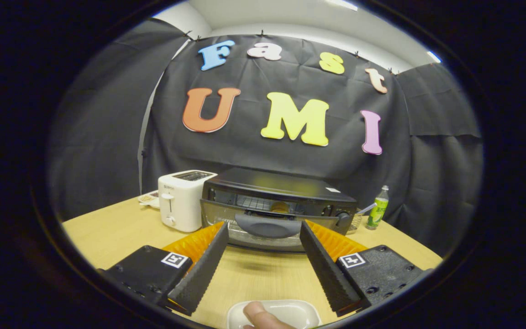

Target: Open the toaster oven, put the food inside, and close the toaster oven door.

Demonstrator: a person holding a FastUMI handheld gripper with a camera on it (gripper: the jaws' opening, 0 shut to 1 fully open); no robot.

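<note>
Currently the claw [263, 230] is held wide open and empty, its ridged fingers [203, 265] spread to either side of the toaster oven's rounded door handle [267, 226] just ahead. The toaster oven [276, 201], a dark boxy metal case on the pale wood-grain desk [117, 230], is seen with its glass door [254, 228] tilted partly open and something yellowish on the wire rack inside, probably the food. Only the closing appears left. Below the fingers, a smooth white dish [290, 313] is touched by a fingertip [258, 315].
</note>
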